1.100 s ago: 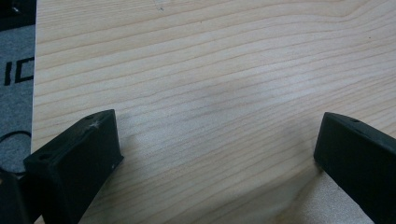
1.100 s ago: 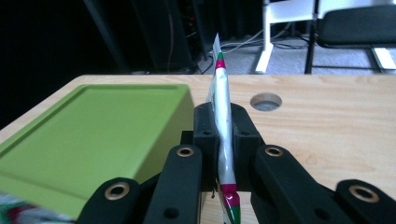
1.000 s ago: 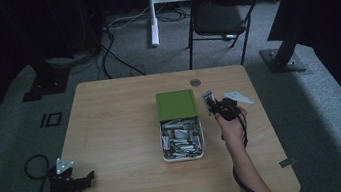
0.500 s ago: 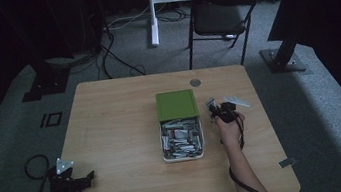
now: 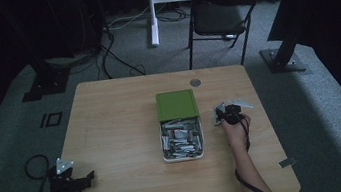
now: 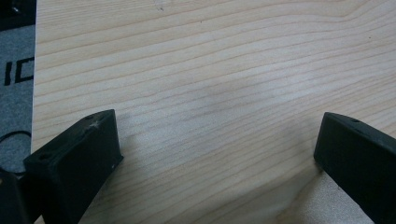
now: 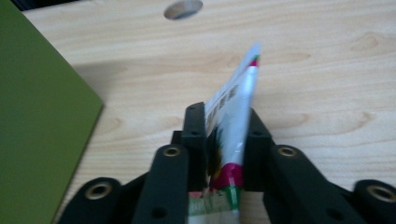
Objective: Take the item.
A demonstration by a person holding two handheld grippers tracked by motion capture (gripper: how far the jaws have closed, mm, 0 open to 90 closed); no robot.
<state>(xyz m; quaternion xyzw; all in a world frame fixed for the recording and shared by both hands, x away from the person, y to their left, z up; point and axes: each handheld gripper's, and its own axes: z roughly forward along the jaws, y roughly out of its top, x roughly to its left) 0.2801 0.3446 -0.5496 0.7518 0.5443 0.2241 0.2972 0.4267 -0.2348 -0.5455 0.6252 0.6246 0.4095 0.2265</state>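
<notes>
High view | left gripper (image 5: 85, 178) rests at table's (image 5: 113, 134) near-left edge, jaws spread, nothing between | box (image 5: 180, 132) of packets mid-table, green lid (image 5: 176, 105) behind | right gripper (image 7: 226, 135) just beside box, jaws lately easing apart, packet (image 7: 233, 112) upright between them

Left gripper (image 5: 85, 178) rests with jaws wide; right gripper (image 5: 220, 114), jaws just easing apart.

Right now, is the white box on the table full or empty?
Full. The white box is piled to its rim with small packets, and its green lid lies slid back, leaving them exposed.
</notes>
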